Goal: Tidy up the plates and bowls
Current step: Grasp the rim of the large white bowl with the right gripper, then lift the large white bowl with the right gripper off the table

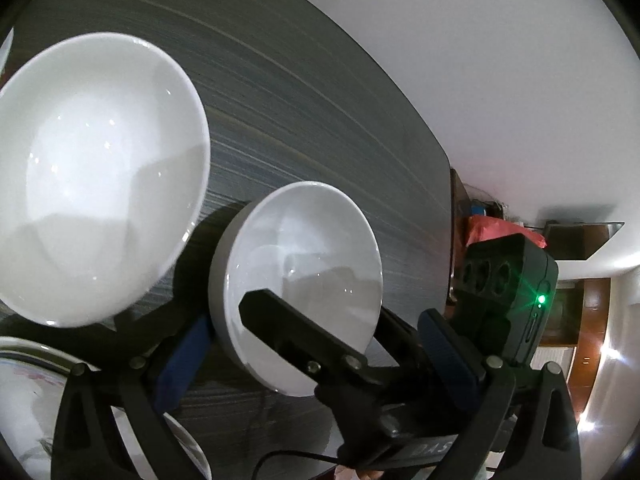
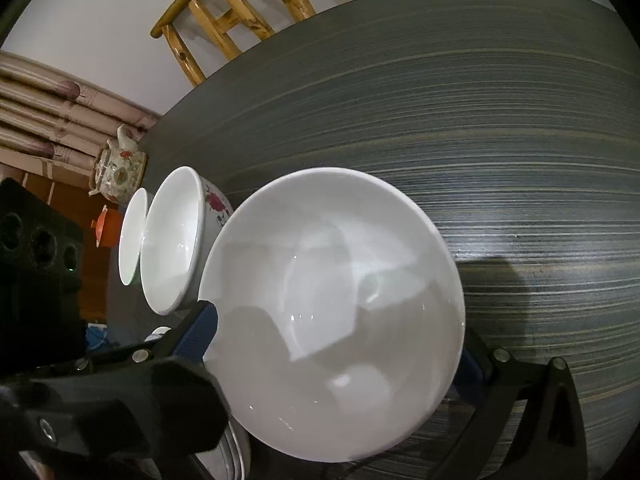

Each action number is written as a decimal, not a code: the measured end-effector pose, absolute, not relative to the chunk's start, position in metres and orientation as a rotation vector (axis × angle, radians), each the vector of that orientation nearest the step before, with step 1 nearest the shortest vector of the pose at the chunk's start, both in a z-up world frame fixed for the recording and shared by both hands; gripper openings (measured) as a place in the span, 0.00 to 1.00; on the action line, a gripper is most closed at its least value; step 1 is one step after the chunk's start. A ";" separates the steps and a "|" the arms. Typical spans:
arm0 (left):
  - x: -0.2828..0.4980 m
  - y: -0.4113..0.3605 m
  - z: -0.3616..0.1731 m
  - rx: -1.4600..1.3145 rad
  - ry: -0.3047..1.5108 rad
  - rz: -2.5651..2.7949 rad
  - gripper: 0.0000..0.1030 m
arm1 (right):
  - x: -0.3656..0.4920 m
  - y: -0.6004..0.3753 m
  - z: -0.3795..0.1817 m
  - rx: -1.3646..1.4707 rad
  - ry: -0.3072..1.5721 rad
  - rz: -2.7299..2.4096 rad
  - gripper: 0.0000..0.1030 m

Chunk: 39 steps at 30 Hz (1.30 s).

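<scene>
Small white bowl (image 1: 296, 292) gripped at rim by left gripper (image 1: 260, 320), above grey table (image 1: 320, 128). Large white bowl (image 2: 332, 316) clamped by right gripper (image 2: 336, 344) beside it. Glazed rims judged slippery; tilt risks drop, collision.

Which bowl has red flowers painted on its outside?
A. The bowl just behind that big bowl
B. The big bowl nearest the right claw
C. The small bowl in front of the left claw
A: in the right wrist view, the bowl behind the big bowl shows red flowers on its outer wall; the big bowl and the small bowl look plain white.
</scene>
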<state>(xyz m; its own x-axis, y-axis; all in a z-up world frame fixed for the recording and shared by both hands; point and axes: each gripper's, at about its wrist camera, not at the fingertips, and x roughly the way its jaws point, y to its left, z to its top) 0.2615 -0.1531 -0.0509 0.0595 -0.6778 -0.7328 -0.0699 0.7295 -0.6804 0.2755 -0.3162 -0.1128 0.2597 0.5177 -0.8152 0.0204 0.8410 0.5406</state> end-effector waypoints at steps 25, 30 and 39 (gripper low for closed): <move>0.263 -0.160 -0.045 -0.629 1.464 -0.533 1.00 | 0.266 -0.310 -0.108 0.449 1.261 0.356 1.00; 0.261 -0.160 -0.046 -0.628 1.467 -0.535 1.00 | 0.264 -0.309 -0.106 0.433 1.255 0.357 1.00; 0.268 -0.158 -0.054 -0.633 1.488 -0.535 1.00 | 0.263 -0.314 -0.113 0.459 1.267 0.378 1.00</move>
<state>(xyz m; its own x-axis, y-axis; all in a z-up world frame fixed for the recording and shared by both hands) 0.2684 -0.1577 -0.0539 0.0248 -0.6789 -0.7339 -0.0562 0.7320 -0.6790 0.2628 -0.3143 -0.1133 0.2592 0.5126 -0.8186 -0.0200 0.8502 0.5261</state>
